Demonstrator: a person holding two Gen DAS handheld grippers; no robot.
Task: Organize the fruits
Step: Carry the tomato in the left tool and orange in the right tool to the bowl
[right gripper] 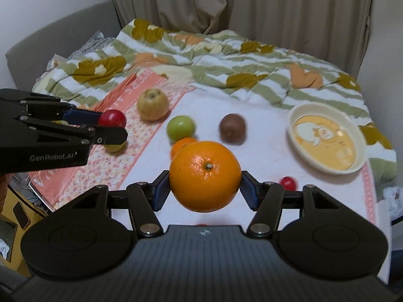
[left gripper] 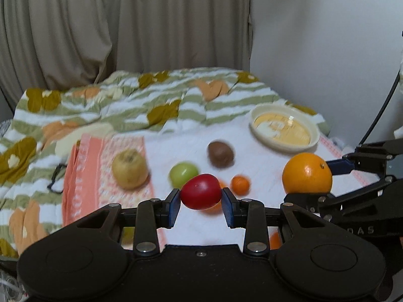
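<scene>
My left gripper (left gripper: 201, 205) is shut on a small red fruit (left gripper: 200, 191) and holds it above the white cloth; it also shows in the right wrist view (right gripper: 112, 118). My right gripper (right gripper: 204, 187) is shut on a large orange (right gripper: 204, 176), seen at the right in the left wrist view (left gripper: 307, 173). On the cloth lie a yellow-brown pear (right gripper: 152, 104), a green fruit (right gripper: 181, 127), a brown kiwi (right gripper: 232, 127), a small orange (right gripper: 181, 145) and a small red fruit (right gripper: 287, 182). A cream plate (right gripper: 327, 136) sits at the right.
A pink patterned cloth (right gripper: 100, 161) lies on the left under the pear. A flowered striped quilt (right gripper: 226, 60) is bunched behind the fruits. Beige curtains (right gripper: 252, 2) hang at the back. A small yellow-green fruit (right gripper: 115, 147) lies under my left gripper.
</scene>
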